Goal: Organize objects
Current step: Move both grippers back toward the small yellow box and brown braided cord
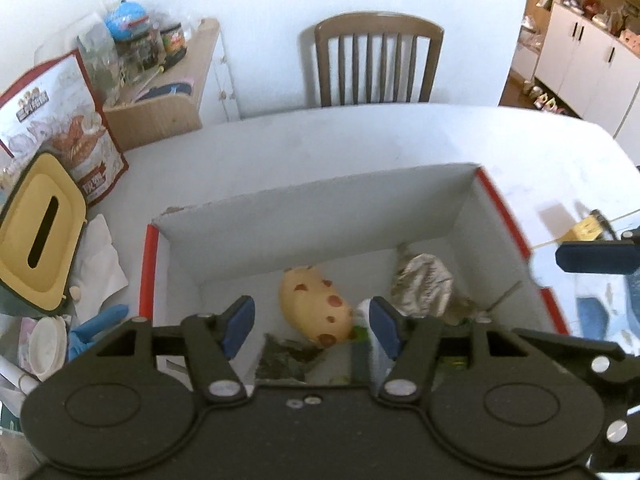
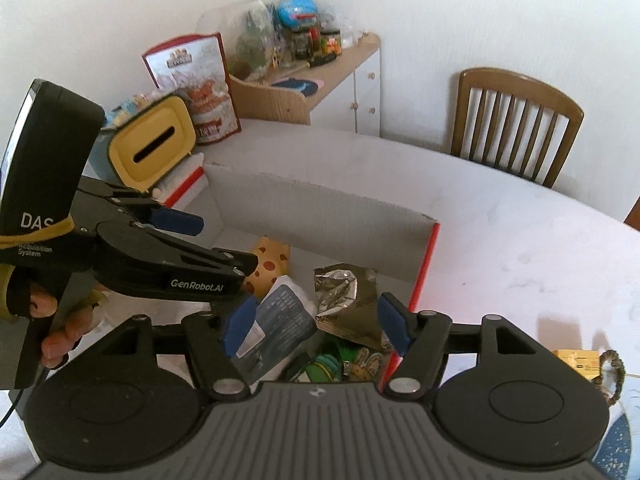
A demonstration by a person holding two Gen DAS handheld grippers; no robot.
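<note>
Both tongs hang released and empty over the white cardboard box point(image 1: 280, 216): the left gripper point(image 1: 312, 328) just above the spotted yellow toy point(image 1: 316, 308), the right gripper point(image 2: 316, 324) above the crumpled foil wrapper point(image 2: 344, 288) and a grey packet point(image 2: 276, 320). The two tools crowd each other, so a reach could knock fingers together or tip the box's wall. Beyond them a white table point(image 2: 500, 240) carries a yellow tissue box point(image 2: 154, 144); a wooden chair point(image 1: 378, 64) stands against the wall.
</note>
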